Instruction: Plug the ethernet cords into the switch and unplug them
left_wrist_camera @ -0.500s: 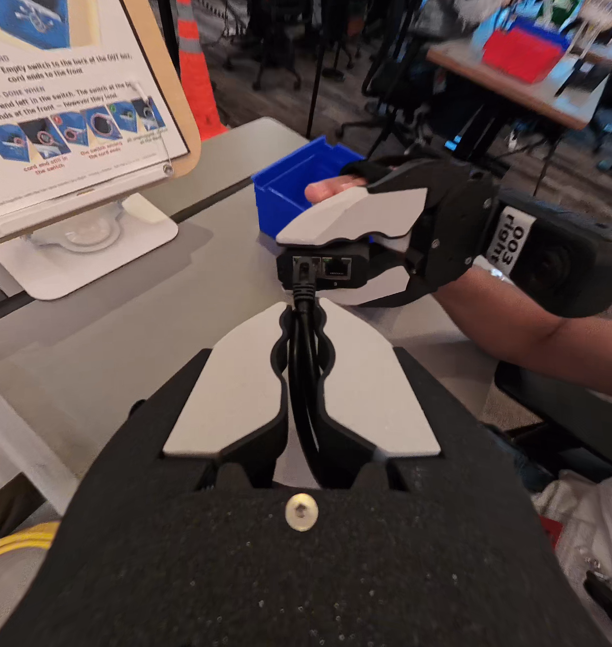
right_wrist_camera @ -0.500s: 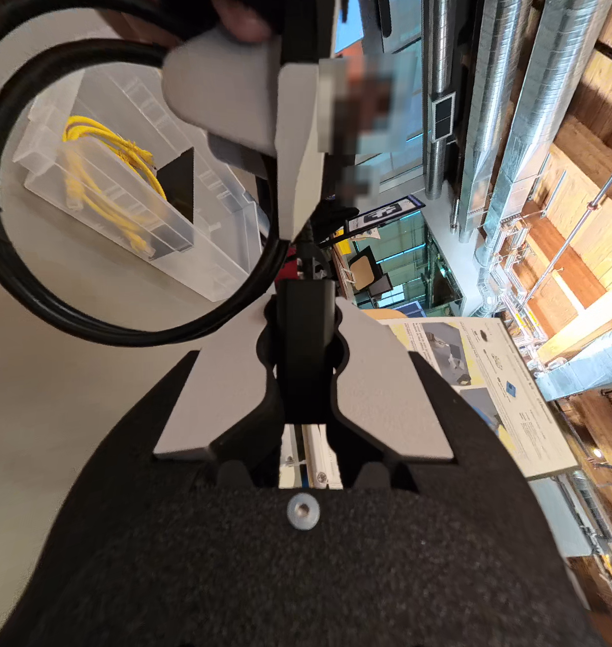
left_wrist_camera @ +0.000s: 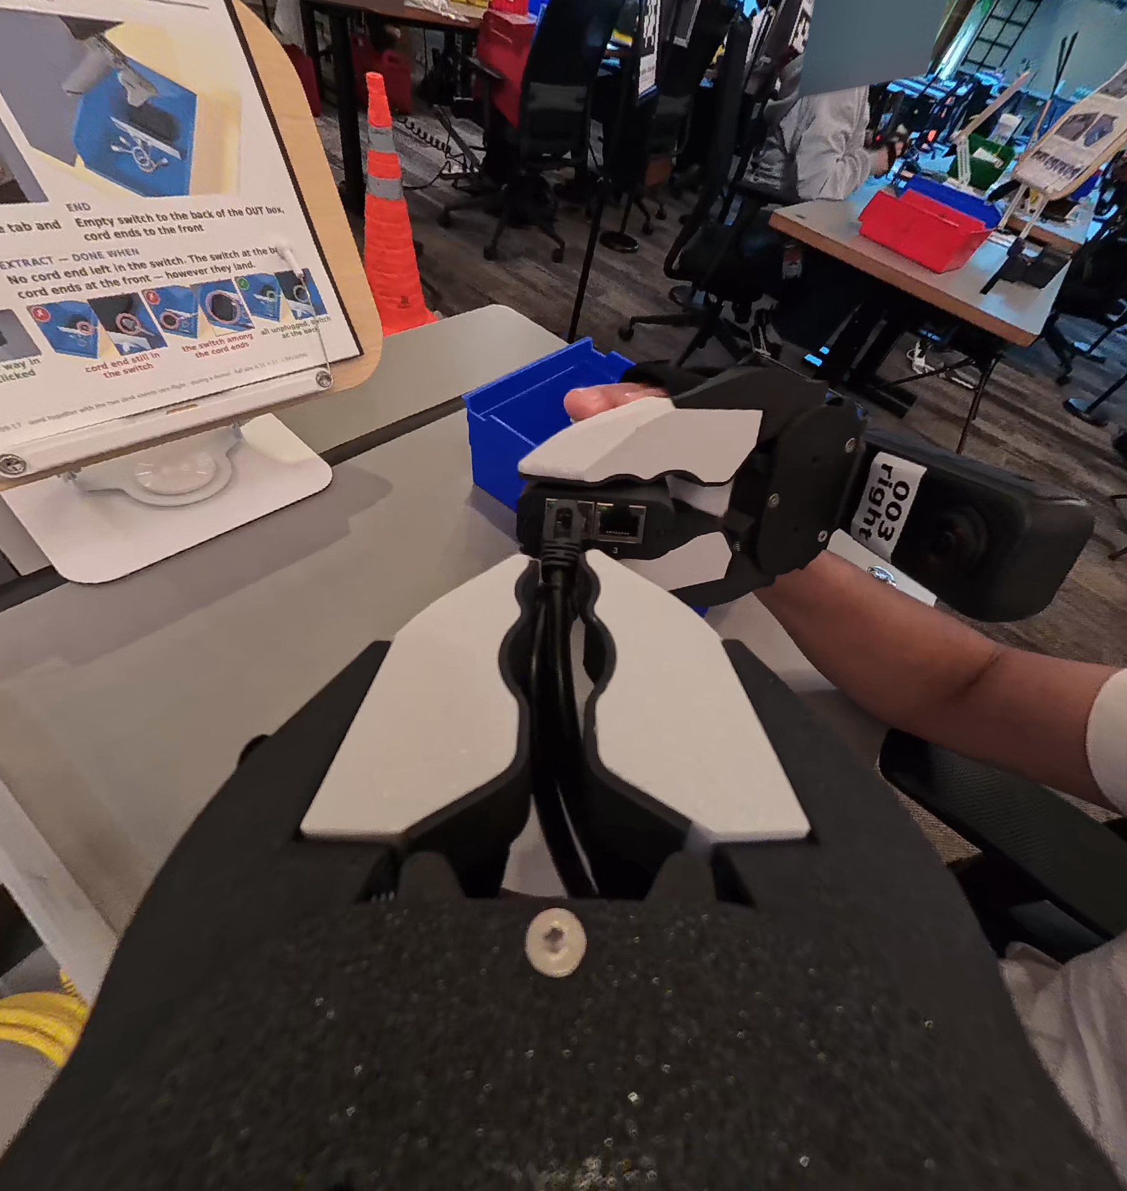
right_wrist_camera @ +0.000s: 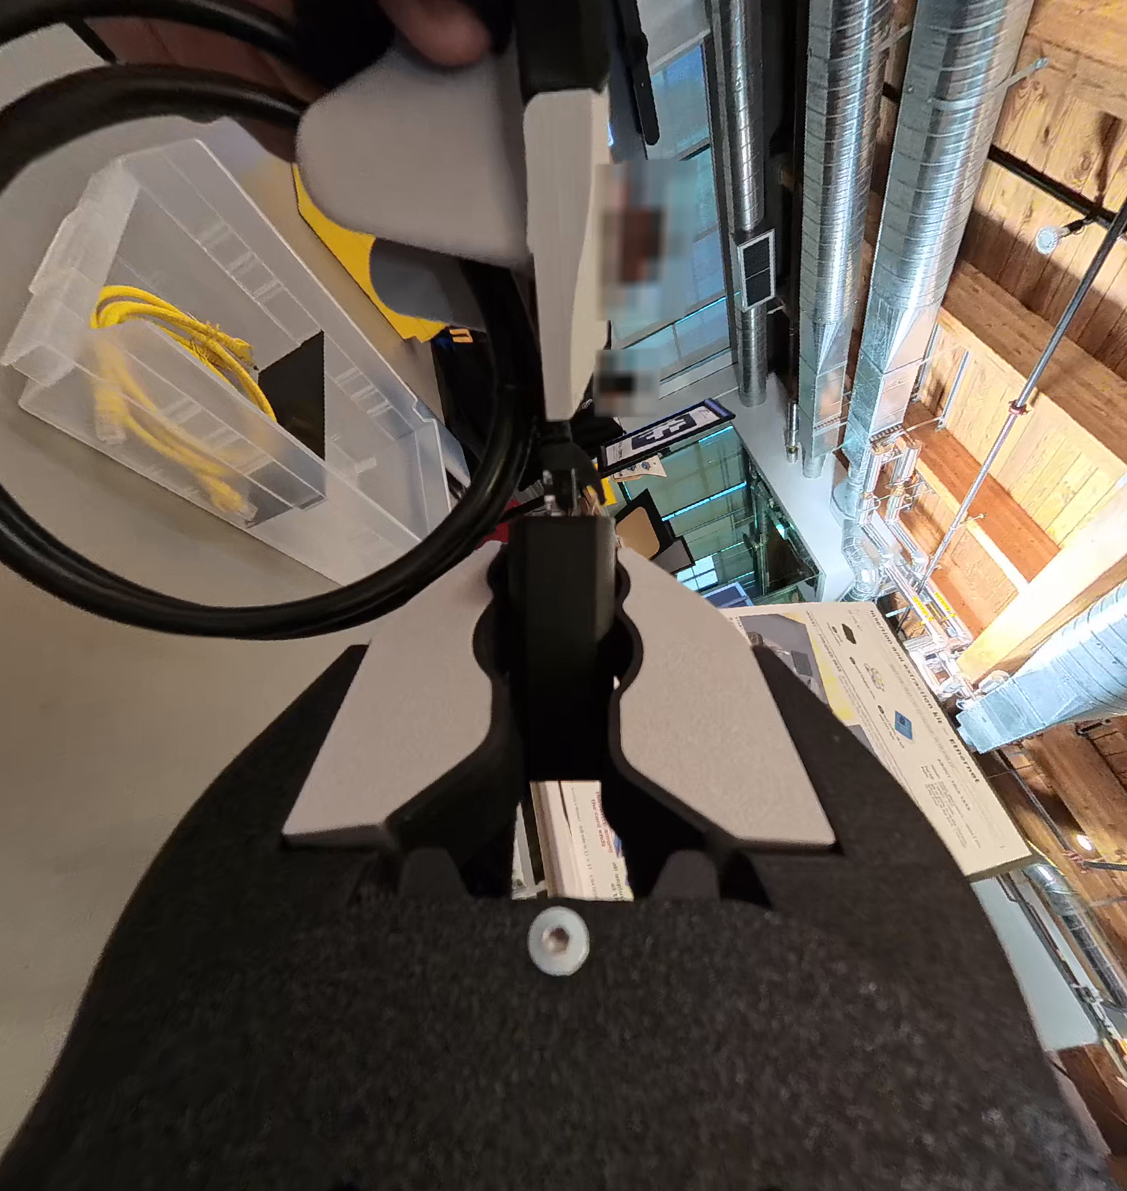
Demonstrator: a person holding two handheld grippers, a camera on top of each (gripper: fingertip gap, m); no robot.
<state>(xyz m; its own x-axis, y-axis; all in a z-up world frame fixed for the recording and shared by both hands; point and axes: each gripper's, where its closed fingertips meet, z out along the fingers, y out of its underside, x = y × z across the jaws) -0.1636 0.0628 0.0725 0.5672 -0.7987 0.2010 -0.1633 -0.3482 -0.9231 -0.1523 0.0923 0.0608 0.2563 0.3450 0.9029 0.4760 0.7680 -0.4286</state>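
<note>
In the left wrist view my left gripper (left_wrist_camera: 557, 567) is shut on a black ethernet cord (left_wrist_camera: 557, 677) just behind its plug (left_wrist_camera: 562, 525). The plug sits in the left port of a small black switch (left_wrist_camera: 667, 525); the port beside it (left_wrist_camera: 620, 521) is empty. My right gripper (right_wrist_camera: 560, 561) is shut on the switch (right_wrist_camera: 560, 644) and holds it above the grey table (left_wrist_camera: 290, 612); its upper finger (left_wrist_camera: 644, 438) lies on top of the switch. In the right wrist view the cord (right_wrist_camera: 225, 606) curls in a wide loop to the left, and the plug (right_wrist_camera: 564, 470) meets the switch's far face.
A blue bin (left_wrist_camera: 522, 412) stands just behind the switch. An instruction board on a white stand (left_wrist_camera: 129, 193) is at the left, with an orange cone (left_wrist_camera: 386, 213) behind the table. A clear plastic box (right_wrist_camera: 328, 490) holding yellow cords (right_wrist_camera: 161, 322) lies on the table. My left and right fingertips are right by each other.
Nothing has clearly changed: the left gripper still grips the cord at the port and the right still grips the switch. The views have shifted only slightly.
</note>
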